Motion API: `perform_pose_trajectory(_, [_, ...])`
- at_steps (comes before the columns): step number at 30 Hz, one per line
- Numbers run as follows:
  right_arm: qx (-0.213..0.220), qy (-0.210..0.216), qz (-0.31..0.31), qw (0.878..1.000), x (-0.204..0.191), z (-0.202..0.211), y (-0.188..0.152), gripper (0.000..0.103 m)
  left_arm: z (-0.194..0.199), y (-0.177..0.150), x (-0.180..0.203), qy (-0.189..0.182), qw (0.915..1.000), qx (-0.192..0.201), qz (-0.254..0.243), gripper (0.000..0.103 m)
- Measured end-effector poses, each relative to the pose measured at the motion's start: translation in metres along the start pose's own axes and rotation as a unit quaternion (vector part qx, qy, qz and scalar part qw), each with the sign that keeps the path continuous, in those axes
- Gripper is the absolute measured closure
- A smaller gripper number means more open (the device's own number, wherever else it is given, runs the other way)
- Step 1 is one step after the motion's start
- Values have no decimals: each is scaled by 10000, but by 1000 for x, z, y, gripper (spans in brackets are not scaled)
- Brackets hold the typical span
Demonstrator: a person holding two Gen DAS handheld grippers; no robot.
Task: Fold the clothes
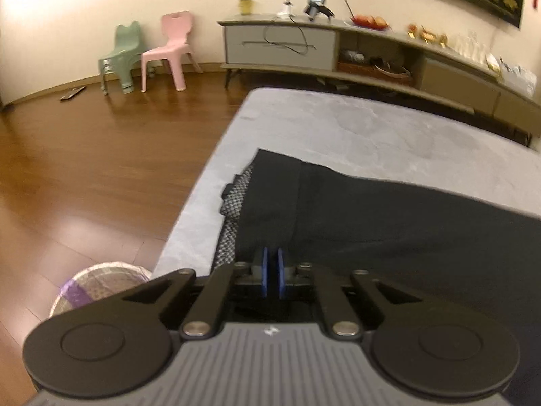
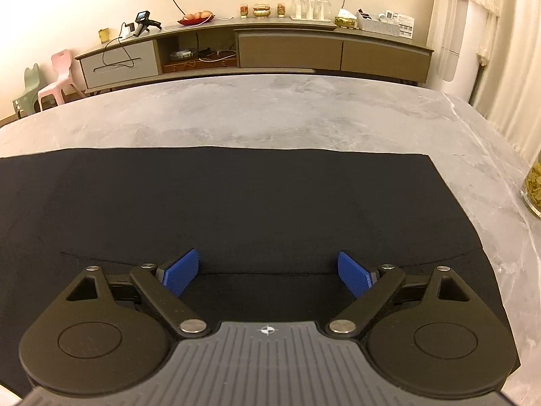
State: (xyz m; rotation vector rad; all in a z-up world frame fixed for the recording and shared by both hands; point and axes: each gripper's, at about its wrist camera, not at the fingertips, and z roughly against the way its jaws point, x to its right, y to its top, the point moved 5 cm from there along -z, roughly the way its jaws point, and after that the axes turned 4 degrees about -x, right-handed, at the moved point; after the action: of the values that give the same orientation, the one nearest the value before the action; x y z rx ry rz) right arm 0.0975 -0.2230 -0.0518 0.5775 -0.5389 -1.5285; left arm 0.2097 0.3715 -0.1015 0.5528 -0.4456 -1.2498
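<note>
On the grey worktop [image 2: 270, 111] we pinch the black garment [image 2: 236, 203] with our left gripper [image 1: 271, 272]; our right gripper [image 2: 268, 272] hovers wide open.

Home living room: long low media cabinet [image 2: 257, 50] against cream wall; child-size pink chair [image 1: 170, 49] and green chair [image 1: 121, 57] left of it; wood floor [image 1: 84, 169]; curtain [image 2: 473, 34] to its right.

Beyond the black garment [image 2: 236, 203] I have bare desk [image 2: 270, 115] to pass over, with only a glass jar [image 2: 532, 193] standing at its right edge.
</note>
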Motion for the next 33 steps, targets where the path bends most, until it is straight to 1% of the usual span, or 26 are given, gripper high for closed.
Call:
perform_pose_trajectory(2, [-6,-31,-19,10000,2,0,-1,7,1,-3,-8,-85,9994,37,345,98])
perform_pose_trajectory(3, [-11,-53,-35,10000,3,-1,-2,3,2,-5,-12,-174,9984,54,542,97])
perform_pose_trajectory(5, [-17,-89,-54,9999,4,-1,-3,1,2,-6,-23,-362,9940,46,1027,95])
perform_pose_trajectory(7, [-17,-88,-46,9999,5,0,-4,1,7,-3,-28,-283,9908,-96,1320,92])
perform_pose_trajectory(8, [-19,-87,-55,9999,5,0,-4,1,12,-2,-29,-201,9896,-137,1418,92])
perform_pose_trajectory(9, [-13,-91,-80,9999,5,1,-4,2,23,-1,-25,35,9909,-66,1344,91])
perform_pose_trajectory(10, [56,-102,-150,9998,8,4,-2,5,34,0,-22,270,9916,5,1268,86])
perform_pose_trajectory(11, [222,-95,-244,9994,11,11,0,5,47,0,-16,435,9922,99,1164,86])
perform_pose_trajectory(13, [601,41,-386,9974,15,29,6,5,86,-13,8,222,9962,405,738,86])
perform_pose_trajectory(15, [774,200,-441,9958,17,41,8,5,111,-40,39,-230,9990,320,203,84])
perform_pose_trajectory(16, [720,290,-437,9960,15,42,5,5,117,-55,50,-318,9993,216,-32,84])
perform_pose_trajectory(17, [655,367,-421,9963,13,43,2,5,119,-73,60,-324,9991,62,-260,84])
perform_pose_trajectory(19, [453,412,-239,9978,6,41,-8,5,118,-105,70,-222,9980,-208,-547,84])
perform_pose_trajectory(21, [210,316,-48,9993,1,37,-18,5,118,-124,64,-140,9986,-183,-467,84])
perform_pose_trajectory(22, [71,234,19,9997,1,34,-24,8,118,-131,61,-119,9990,-170,-406,84])
perform_pose_trajectory(23, [-28,136,62,9999,2,31,-30,8,119,-131,57,-170,9994,-158,-272,84])
perform_pose_trajectory(25, [28,-57,178,9998,8,29,-36,7,117,-127,55,-200,9997,-125,-111,84])
perform_pose_trajectory(27, [47,-138,40,9999,19,29,-37,7,111,-119,62,-156,9997,-45,-201,85])
perform_pose_trajectory(29, [86,-263,-78,9996,30,26,-35,7,104,-110,67,-217,9997,10,-144,86])
perform_pose_trajectory(31, [132,-420,-253,9987,44,21,-31,1,95,-99,73,-272,9996,77,-75,86])
perform_pose_trajectory(33, [182,-595,-457,9970,60,15,-27,1,86,-91,78,-283,9995,137,43,86])
